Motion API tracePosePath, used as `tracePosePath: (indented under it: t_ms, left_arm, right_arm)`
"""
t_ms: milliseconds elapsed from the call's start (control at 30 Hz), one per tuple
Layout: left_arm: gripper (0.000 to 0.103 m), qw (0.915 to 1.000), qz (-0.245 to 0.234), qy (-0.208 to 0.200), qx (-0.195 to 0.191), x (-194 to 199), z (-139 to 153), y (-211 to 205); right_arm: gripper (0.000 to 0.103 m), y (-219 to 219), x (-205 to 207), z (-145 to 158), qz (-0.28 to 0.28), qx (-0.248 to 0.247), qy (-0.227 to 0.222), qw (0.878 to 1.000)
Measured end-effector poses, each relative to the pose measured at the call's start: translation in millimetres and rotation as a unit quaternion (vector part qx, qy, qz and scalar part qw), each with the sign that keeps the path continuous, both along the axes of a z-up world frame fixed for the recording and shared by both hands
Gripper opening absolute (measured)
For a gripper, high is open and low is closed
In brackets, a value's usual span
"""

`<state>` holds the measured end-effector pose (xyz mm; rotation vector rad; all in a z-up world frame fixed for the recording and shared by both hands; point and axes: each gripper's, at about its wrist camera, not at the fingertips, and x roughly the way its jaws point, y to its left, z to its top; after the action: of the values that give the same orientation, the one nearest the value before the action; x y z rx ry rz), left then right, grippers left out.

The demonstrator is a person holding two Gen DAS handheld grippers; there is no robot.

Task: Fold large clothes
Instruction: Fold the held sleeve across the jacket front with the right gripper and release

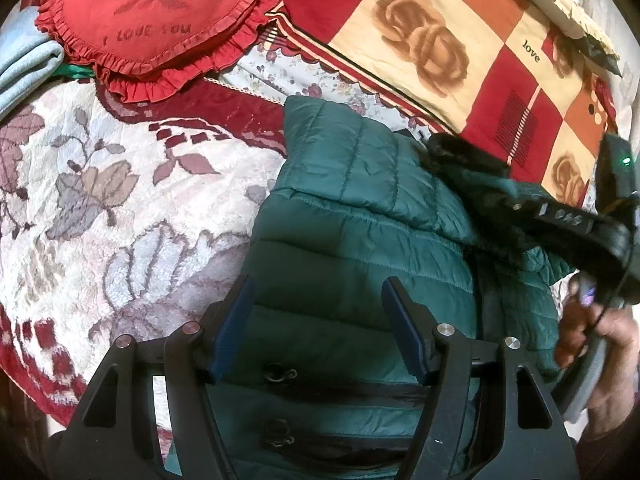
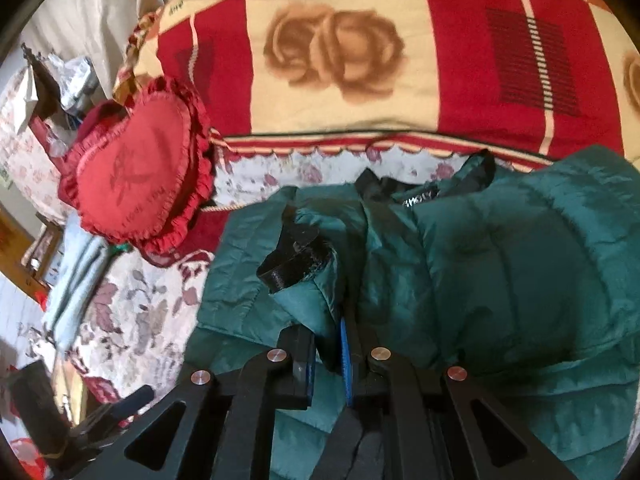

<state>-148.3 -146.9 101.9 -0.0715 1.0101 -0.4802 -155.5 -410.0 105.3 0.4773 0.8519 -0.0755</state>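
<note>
A dark green quilted jacket (image 1: 352,216) lies on the bed, its zip and hem nearest the left wrist view. My left gripper (image 1: 317,286) hovers over the jacket's lower front, fingers spread wide and open, with nothing pinched. My right gripper (image 2: 328,336) is shut on a fold of the jacket's sleeve (image 2: 316,312), whose black cuff (image 2: 294,258) sticks out beyond the fingertips. In the left wrist view the right gripper (image 1: 560,216) comes in from the right, carrying that sleeve and its black cuff (image 1: 460,156) across the jacket body (image 2: 500,272).
A red frilled heart pillow (image 1: 156,12) (image 2: 136,176) lies at the far left. A red and cream rose quilt (image 1: 440,40) (image 2: 360,60) is bunched behind the jacket. A floral blanket (image 1: 120,200) covers the bed. Folded pale blue cloth (image 1: 24,68) sits left. A person's hand (image 1: 592,336) grips the right tool.
</note>
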Motion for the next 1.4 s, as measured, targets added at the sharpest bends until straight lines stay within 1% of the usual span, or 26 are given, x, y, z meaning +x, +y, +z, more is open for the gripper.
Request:
tracePosePath:
  t_ms: [67,100,133,200,300,367,467,600,667,800,900,933,1067,1133,1200,1300,1400]
  left_arm:
    - [0.067,1.0,0.002,0.003,-0.002,0,0,2]
    - [0.067,1.0,0.004,0.005,-0.004,1,0,2]
    - [0.067,1.0,0.005,0.007,-0.006,1,0,3]
    - [0.067,0.9999,0.005,0.007,-0.009,0,1,3]
    - [0.067,0.9998,0.006,0.008,-0.014,-1,4,1]
    - [0.067,0.9999,0.004,0.007,-0.015,-2,7,-1]
    - [0.067,1.0,-0.001,-0.003,-0.007,-6,11,-8]
    - [0.067,1.0,-0.006,-0.006,-0.002,-8,12,-14]
    - [0.067,0.9999,-0.009,-0.005,-0.002,-9,12,-17]
    - [0.067,0.9998,-0.012,0.006,-0.013,-7,14,-27]
    - [0.067,0.9989,-0.021,0.018,-0.039,-3,19,-39]
    - [0.067,0.9981,-0.025,0.025,-0.05,0,20,-45]
    - [0.067,0.996,-0.035,0.045,-0.068,15,23,-75]
    - [0.072,0.9954,-0.04,0.055,-0.068,26,22,-92]
    - [0.073,0.9953,-0.035,0.056,-0.071,35,21,-104]
    - [0.073,0.9964,-0.026,0.059,-0.056,49,16,-125]
    - [0.073,0.9962,-0.021,0.074,-0.042,58,5,-143]
  right_arm:
    - [0.021,7,2,-7,0.013,-0.014,0.006,1.0]
    - [0.032,11,2,-8,0.023,-0.021,0.008,0.999]
    - [0.05,14,2,-9,0.033,-0.024,0.009,0.999]
    - [0.065,20,-4,-7,0.045,-0.033,0.006,0.998]
    - [0.065,24,-15,2,0.046,-0.056,0.0,0.997]
    - [0.065,20,-26,7,0.041,-0.04,-0.006,0.998]
    - [0.065,14,-47,16,0.03,-0.023,-0.016,0.999]
    - [0.07,3,-85,23,0.013,-0.005,-0.023,1.0]
    - [0.071,-2,-99,24,0.003,-0.001,-0.025,1.0]
    - [0.076,-12,-126,27,-0.028,-0.023,-0.028,0.999]
    - [0.078,-25,-141,25,-0.049,-0.023,-0.037,0.998]
    - [0.079,-29,-146,23,-0.059,-0.021,-0.041,0.997]
    - [0.08,-43,-159,16,-0.089,-0.016,-0.054,0.994]
    - [0.081,-48,-164,11,-0.095,-0.003,-0.059,0.994]
    - [0.081,-52,-170,5,-0.096,0.012,-0.062,0.993]
    - [0.081,-53,-173,0,-0.094,0.018,-0.06,0.994]
    - [0.081,-56,-177,-3,-0.094,0.027,-0.063,0.993]
